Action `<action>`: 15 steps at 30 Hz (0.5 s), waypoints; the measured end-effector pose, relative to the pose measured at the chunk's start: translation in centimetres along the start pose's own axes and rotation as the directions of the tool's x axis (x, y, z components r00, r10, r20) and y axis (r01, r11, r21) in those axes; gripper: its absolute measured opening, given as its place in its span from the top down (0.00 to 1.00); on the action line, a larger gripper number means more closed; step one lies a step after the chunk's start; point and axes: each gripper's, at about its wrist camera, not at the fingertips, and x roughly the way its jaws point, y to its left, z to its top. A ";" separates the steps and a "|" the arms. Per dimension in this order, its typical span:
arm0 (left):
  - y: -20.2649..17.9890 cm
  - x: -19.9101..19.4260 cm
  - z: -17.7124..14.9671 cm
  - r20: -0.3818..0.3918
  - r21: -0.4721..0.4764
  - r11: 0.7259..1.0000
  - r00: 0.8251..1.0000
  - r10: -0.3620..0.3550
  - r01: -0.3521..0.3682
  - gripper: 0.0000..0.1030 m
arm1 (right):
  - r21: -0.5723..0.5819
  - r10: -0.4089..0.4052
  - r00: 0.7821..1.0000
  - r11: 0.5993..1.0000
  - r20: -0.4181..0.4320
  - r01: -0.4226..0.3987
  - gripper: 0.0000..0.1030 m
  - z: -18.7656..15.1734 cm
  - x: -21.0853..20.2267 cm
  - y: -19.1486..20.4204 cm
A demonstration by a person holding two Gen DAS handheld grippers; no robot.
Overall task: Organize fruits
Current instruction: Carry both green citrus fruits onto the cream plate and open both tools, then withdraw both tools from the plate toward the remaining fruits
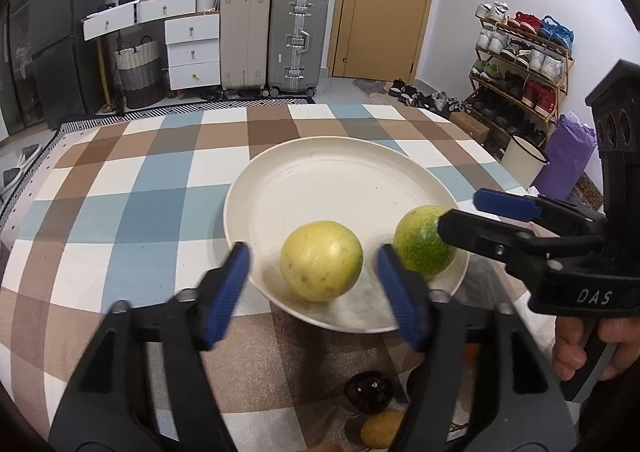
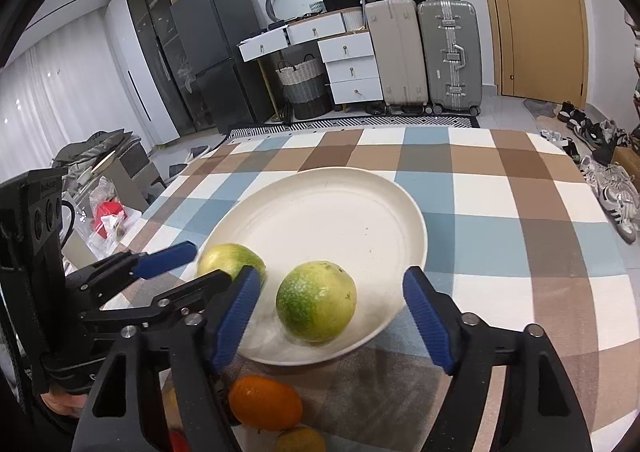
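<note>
Both grippers' jaws stood wide, clear of 2 fruits (image 1: 321, 260) (image 2: 316, 300) resting between them on the plate (image 1: 320, 179), where either fruit risked rolling if nudged during withdrawal.

Left gripper (image 1: 312, 284) and right gripper (image 2: 332, 316) side by side, both tilted downward toward twelve o'clock. Jaws of each parted wide, pads pressing on nothing. A hand (image 1: 576, 348) wrapped around the right gripper's handle at four o'clock in the left wrist view.

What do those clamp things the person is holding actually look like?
Both are black plastic, pistol-grip frames. Each tool, the left tool and right tool, has two long black fingers tipped with ribbed blue pads and silver rivets. The right one's side reads "DAS"; a black block with round holes sits on top.
</note>
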 end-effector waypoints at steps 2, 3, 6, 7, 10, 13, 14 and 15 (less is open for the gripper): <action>0.1 -0.6 -0.1 0.010 -0.006 1.000 1.000 0.007 -0.006 0.21 | 0.001 -0.011 1.000 1.000 0.009 0.011 0.15 -0.1 -0.6 -0.1; 0.2 -1.0 -0.1 0.014 -0.007 1.000 1.000 0.004 -0.004 0.20 | 0.006 -0.010 1.000 1.000 0.012 0.010 0.11 -0.2 -0.9 -0.2; 0.3 -2.4 -0.5 0.024 -0.004 1.000 1.000 0.009 -0.009 0.11 | 0.012 -0.007 1.000 1.000 0.007 0.007 0.02 -0.5 -1.7 -0.3; 0.4 -2.9 -0.7 0.029 -0.004 1.000 1.000 0.013 -0.013 0.04 | 0.009 -0.014 1.000 1.000 0.005 0.014 0.01 -0.7 -2.0 -0.2; 0.5 -4.5 -1.4 0.042 -0.006 0.999 0.999 0.034 -0.034 0.00 | -0.002 -0.042 0.999 0.999 0.007 0.042 0.00 -1.2 -2.8 0.2; 0.9 -6.0 -2.2 0.043 -0.021 0.999 0.999 0.030 -0.029 0.00 | 0.008 -0.034 0.999 0.999 0.003 0.034 0.00 -1.9 -3.7 0.4; 0.9 -6.4 -2.4 0.042 -0.023 0.999 0.999 0.028 -0.027 0.00 | 0.013 -0.024 1.000 1.000 -0.001 0.024 0.00 -2.2 -4.1 0.5; 0.9 -6.9 -2.7 0.042 -0.024 0.999 0.999 0.030 -0.029 0.00 | 0.014 -0.022 1.000 1.000 -0.004 0.022 0.00 -2.4 -4.3 0.6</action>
